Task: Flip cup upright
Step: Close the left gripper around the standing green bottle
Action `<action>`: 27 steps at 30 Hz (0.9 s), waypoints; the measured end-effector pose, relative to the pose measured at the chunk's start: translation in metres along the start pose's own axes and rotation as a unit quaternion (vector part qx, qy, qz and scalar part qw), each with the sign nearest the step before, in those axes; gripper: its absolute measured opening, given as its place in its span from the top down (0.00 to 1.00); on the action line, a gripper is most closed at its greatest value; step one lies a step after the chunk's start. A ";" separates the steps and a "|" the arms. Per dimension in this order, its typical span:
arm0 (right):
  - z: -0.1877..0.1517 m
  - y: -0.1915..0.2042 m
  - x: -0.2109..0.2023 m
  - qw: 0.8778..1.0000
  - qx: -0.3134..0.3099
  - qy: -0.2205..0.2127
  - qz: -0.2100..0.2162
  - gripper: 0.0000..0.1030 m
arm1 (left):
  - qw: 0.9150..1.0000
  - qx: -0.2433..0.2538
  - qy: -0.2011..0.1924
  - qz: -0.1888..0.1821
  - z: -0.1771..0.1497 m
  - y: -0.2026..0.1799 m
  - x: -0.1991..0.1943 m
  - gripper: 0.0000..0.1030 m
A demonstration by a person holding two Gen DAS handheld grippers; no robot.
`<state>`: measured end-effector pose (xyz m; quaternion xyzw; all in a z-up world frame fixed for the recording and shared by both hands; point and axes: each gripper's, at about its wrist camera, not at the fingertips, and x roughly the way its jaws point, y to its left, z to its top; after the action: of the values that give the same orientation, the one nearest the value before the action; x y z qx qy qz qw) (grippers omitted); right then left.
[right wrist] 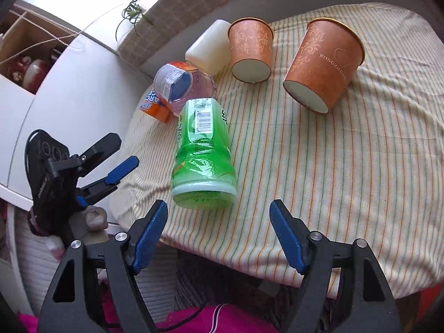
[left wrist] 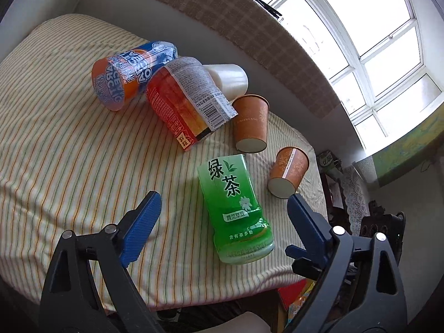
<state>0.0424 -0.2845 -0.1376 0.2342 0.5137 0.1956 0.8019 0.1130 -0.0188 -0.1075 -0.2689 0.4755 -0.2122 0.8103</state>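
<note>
Now, both tools empty. My right gripper is spread wide, hanging over the near edge of the striped cloth; my left gripper is likewise wide, straddling the green tea bottle without touching it.

Task's things: two orange paper cups, both mouth-down, white bases up. Near cup sits ahead and right of my right gripper, leaning somewhat, well apart from the bottles. Far cup stands just beside a white container; cannot tell if they touch.

Judgement: take the near cup first, with the right. Clear approach, nothing beside it. Come in level, pads on opposite sides of the wall about mid-height, squeeze lightly since thin paper will likely crush. Lift clear of the cloth before rolling the wrist over, or the rim may drag a fold. Set down on flat cloth, away from the edge

Left should keep off the green bottle; it lies on its side and may roll
</note>
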 end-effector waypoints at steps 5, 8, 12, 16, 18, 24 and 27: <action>-0.039 -0.033 -0.049 0.998 0.015 -0.048 -0.028 0.27 | 0.997 -0.060 0.044 -0.030 0.004 0.007 0.039 0.21; -0.053 -0.043 -0.063 0.996 0.021 -0.069 -0.053 0.27 | 0.995 -0.079 0.050 -0.036 0.006 0.009 0.050 0.21; -0.066 -0.054 -0.067 0.995 0.038 -0.075 -0.062 0.27 | 0.995 -0.077 0.062 -0.032 0.008 0.005 0.065 0.21; -0.068 -0.057 -0.066 0.994 0.048 -0.076 -0.065 0.27 | 0.994 -0.080 0.073 -0.022 0.011 0.002 0.078 0.26; -0.072 -0.061 -0.069 0.994 0.049 -0.077 -0.068 0.27 | 0.994 -0.072 0.077 -0.017 0.010 0.000 0.082 0.32; -0.074 -0.061 -0.067 0.994 0.051 -0.074 -0.068 0.27 | 0.997 -0.024 0.070 0.008 0.009 -0.016 0.081 0.43; -0.075 -0.064 -0.067 0.993 0.057 -0.077 -0.069 0.27 | 0.998 0.003 0.058 0.016 0.009 -0.026 0.075 0.44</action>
<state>-0.0480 -0.3604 -0.1521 0.2577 0.4756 0.0919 0.8361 0.1526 -0.0816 -0.1366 -0.2460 0.5253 -0.2162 0.7854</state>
